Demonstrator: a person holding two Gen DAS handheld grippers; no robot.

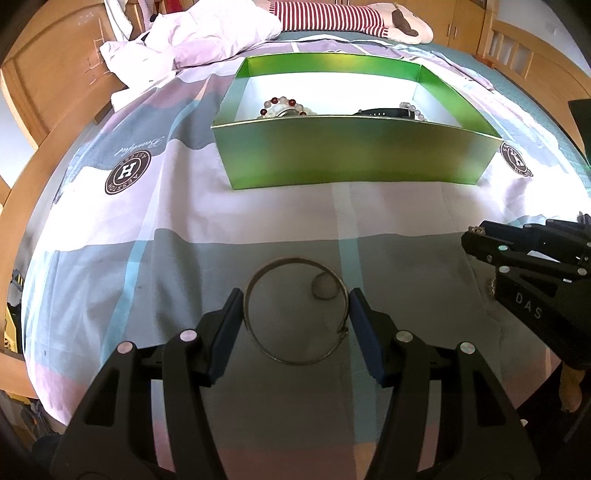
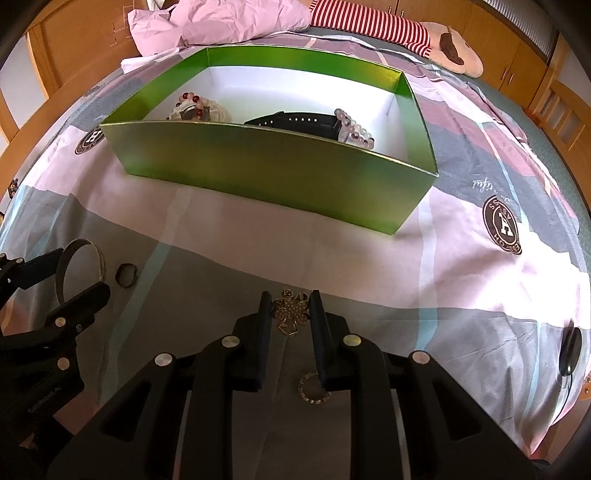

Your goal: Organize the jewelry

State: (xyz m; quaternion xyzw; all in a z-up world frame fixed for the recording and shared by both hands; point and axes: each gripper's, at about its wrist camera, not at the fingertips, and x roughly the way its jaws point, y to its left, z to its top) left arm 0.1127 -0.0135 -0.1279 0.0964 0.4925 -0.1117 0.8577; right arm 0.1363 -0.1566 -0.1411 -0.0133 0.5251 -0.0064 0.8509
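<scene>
A thin metal bangle (image 1: 255, 345) spans the gap between my left gripper's (image 1: 295, 314) two pads, touching both, so the gripper is shut on it. Through the hoop a small dark ring (image 1: 325, 286) lies on the bedsheet. In the right wrist view my right gripper (image 2: 291, 314) is shut on a gold flower-shaped charm (image 2: 291, 312). A sparkly ring (image 2: 314, 387) lies on the sheet under it. Beyond both stands the open green box (image 1: 351, 151) holding bead bracelets (image 2: 199, 105) and a black watch (image 2: 295, 120). The left gripper (image 2: 74, 280) with the tilted bangle (image 2: 59, 273) shows at the left edge.
The patterned bedsheet (image 1: 184, 221) covers the bed. A crumpled pale quilt (image 1: 207, 33) and a striped plush toy (image 1: 332, 16) lie behind the box. A wooden bed frame (image 1: 37, 173) runs along the left. A black round object (image 2: 569, 354) sits at the right.
</scene>
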